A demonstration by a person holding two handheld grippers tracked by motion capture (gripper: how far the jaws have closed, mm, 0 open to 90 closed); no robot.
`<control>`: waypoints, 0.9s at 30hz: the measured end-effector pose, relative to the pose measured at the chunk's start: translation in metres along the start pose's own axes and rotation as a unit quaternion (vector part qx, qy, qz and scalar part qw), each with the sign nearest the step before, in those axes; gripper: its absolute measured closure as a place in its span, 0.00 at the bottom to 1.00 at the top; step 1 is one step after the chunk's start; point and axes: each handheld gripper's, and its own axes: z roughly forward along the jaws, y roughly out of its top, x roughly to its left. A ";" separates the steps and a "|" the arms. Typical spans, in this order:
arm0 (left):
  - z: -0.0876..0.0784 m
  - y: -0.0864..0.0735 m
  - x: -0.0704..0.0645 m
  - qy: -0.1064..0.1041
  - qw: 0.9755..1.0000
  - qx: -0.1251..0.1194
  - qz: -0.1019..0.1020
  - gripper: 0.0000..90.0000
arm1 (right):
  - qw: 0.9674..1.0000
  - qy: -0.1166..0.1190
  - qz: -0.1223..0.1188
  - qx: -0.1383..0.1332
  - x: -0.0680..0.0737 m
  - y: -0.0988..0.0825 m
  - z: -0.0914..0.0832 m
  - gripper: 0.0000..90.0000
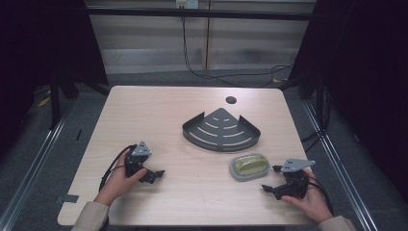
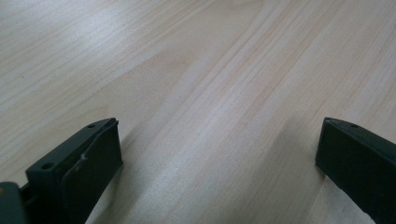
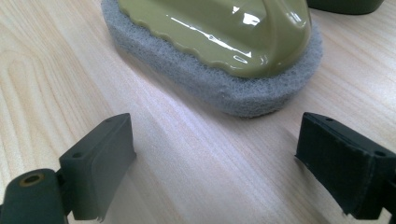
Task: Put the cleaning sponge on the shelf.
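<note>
Right tool (image 1: 272, 179) open, just short of the scrub sponge (image 1: 249, 166); left tool (image 1: 153, 175) open, idle. I'd straddle the olive handle squarely before closing.

A: High view: table (image 1: 159, 110) evenly lit from overhead, surroundings at 9 and 3 o'clock near black. Image soft, slightly grainy.

B: Right gripper view: white glare streaks on the scrubber's glossy top (image 3: 219, 28) at 12 o'clock. Jaws at 6 o'clock blurred, faint shadows beneath.
</note>
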 end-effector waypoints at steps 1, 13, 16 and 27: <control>0.000 0.000 0.000 0.000 1.000 0.000 0.000 0.00 | 1.000 0.000 0.000 0.000 0.000 0.000 0.000 0.12; 0.000 0.000 0.000 -0.002 1.000 -0.002 -0.002 0.00 | 0.997 0.010 -0.004 0.078 -0.004 0.014 -0.008 0.24; 0.000 0.000 0.000 -0.002 1.000 -0.001 -0.001 0.00 | 0.996 0.008 -0.014 0.089 -0.007 0.020 -0.010 0.24; 0.000 0.000 0.001 -0.004 1.000 -0.001 0.001 0.00 | 0.993 0.006 -0.049 0.111 -0.022 0.053 -0.016 0.25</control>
